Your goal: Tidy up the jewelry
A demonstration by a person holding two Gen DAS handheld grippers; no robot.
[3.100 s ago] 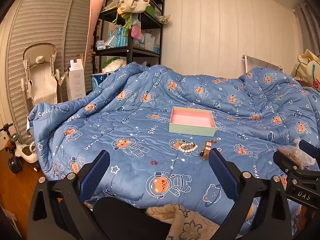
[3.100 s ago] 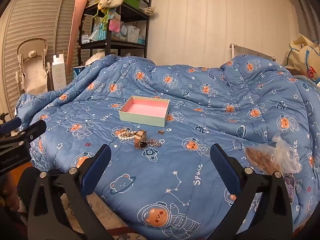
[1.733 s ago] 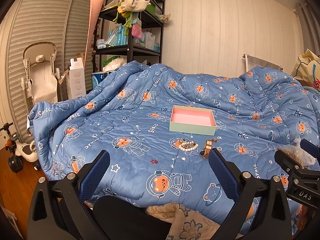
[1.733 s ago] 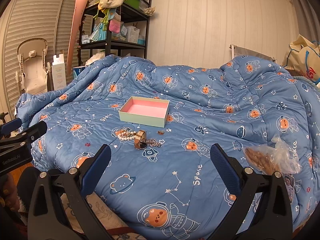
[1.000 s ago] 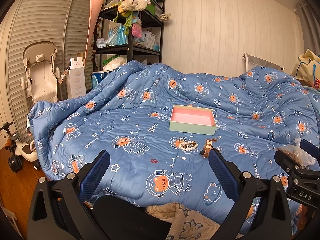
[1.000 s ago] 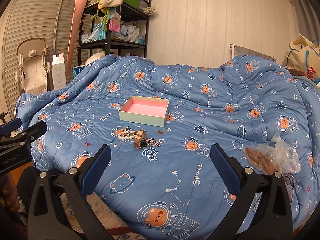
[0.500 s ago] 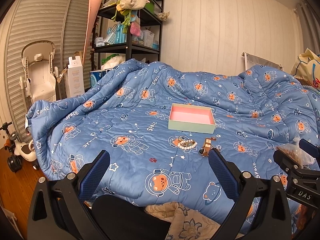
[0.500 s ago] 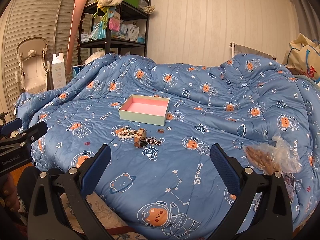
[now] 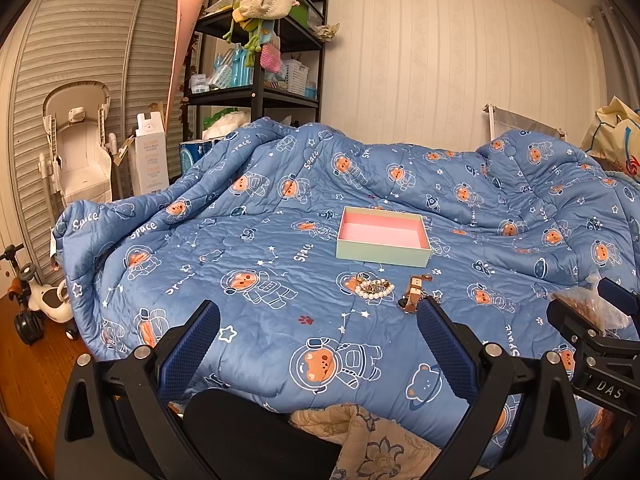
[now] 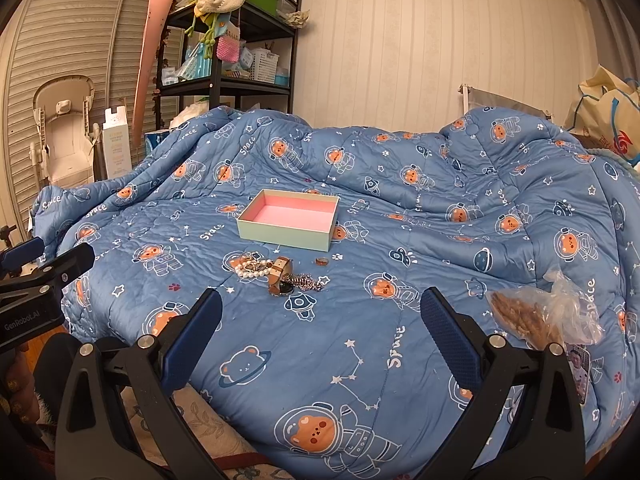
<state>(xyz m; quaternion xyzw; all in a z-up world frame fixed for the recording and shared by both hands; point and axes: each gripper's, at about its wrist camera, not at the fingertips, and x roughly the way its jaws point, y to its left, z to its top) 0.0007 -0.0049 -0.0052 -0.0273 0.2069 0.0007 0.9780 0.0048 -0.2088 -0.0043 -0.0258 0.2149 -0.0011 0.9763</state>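
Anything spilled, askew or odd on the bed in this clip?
Nothing damaged. The jewelry pile lies heaped and tangled on the quilt outside the empty pink-lined box; a small ring sits apart.

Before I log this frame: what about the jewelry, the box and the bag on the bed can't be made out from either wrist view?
- Jewelry pile: too small and tangled in both views to count pieces or separate the chains.
- Small ring: too small to see any detail.
- Box: near wall hides the front strip of its floor.
- Plastic bag: crinkled film obscures its brown contents; left view has the right gripper across it.
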